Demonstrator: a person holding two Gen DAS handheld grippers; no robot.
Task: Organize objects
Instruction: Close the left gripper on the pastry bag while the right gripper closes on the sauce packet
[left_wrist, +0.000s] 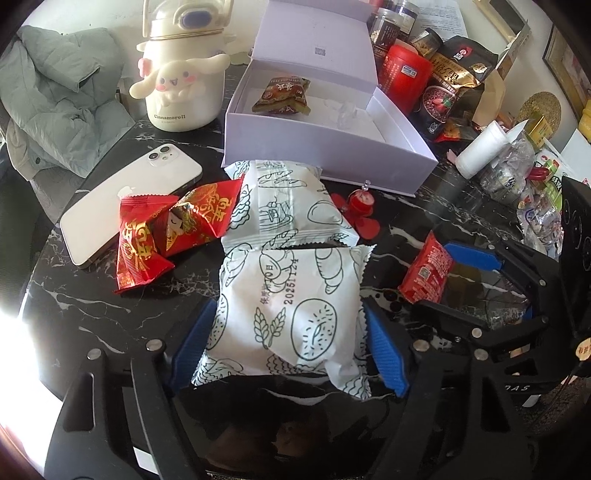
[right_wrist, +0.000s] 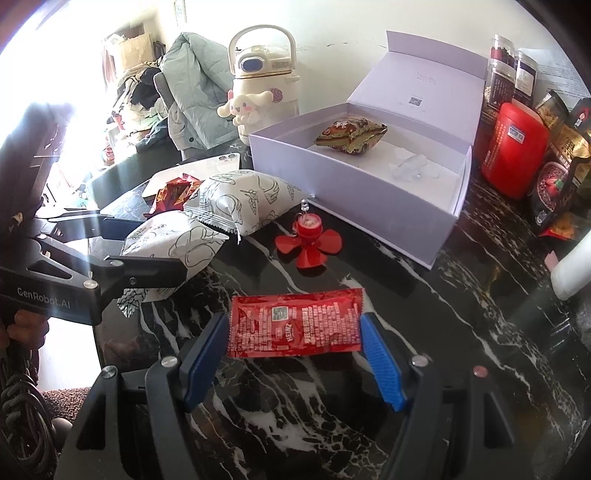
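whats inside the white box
One brown snack packet and some crumpled clear plastic lie inside the white box. Its near wall hides the front strip of the floor.

Jar labels (left_wrist: 391, 22) at frame top, unreadably small

- 2 white bread packets (left_wrist: 291, 310), (left_wrist: 284, 203);
- 2 red candy wrappers (left_wrist: 142, 245), (left_wrist: 201, 218);
- 1 ketchup sachet (right_wrist: 295, 323);
- 1 open white box (left_wrist: 325, 144), holding 1 brown snack pack (left_wrist: 282, 95);
- 1 phone (left_wrist: 122, 199);
- 1 red flower charm (right_wrist: 308, 242), 12 o'clock of sachet
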